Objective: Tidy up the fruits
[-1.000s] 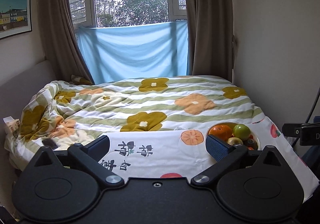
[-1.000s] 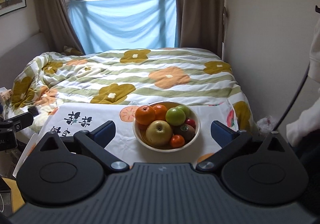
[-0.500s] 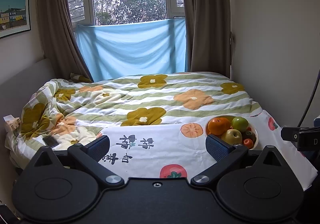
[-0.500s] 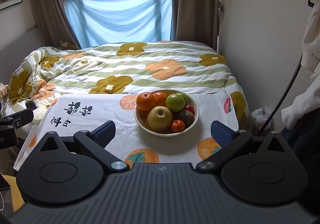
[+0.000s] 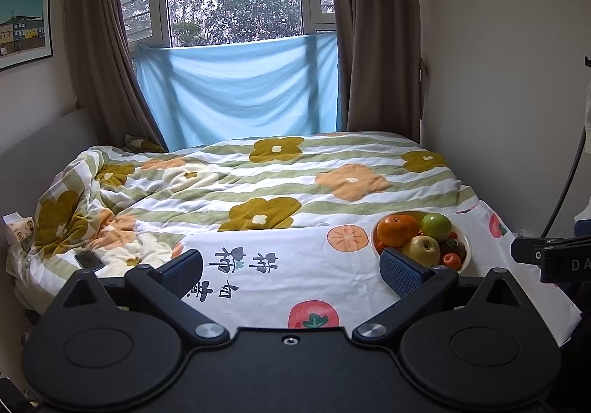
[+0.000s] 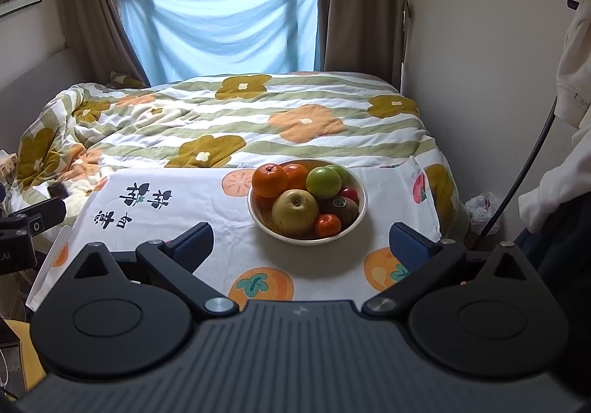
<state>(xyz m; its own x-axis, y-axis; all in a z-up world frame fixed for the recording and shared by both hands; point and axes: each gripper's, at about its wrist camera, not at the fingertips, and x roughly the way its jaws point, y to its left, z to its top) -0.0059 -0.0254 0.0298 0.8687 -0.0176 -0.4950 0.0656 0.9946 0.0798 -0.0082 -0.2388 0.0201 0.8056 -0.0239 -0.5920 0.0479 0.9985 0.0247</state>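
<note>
A white bowl of fruit stands on a persimmon-print white cloth spread over the foot of the bed. It holds a large orange, a yellow-green apple, a green apple, a kiwi, a small tangerine and a red fruit. My right gripper is open, just short of the bowl and centred on it. In the left wrist view the bowl sits to the right, behind the right finger of my open left gripper, which is over bare cloth.
A flower-print quilt covers the bed behind the cloth. A phone lies on the quilt at left. A wall runs close on the right, with a black cable and a person's white sleeve there. The window and curtains are at the back.
Both grippers have pulled back and risen, so more of the printed cloth shows in front of the bowl. Both jaws stay open and the fruit has not moved.
</note>
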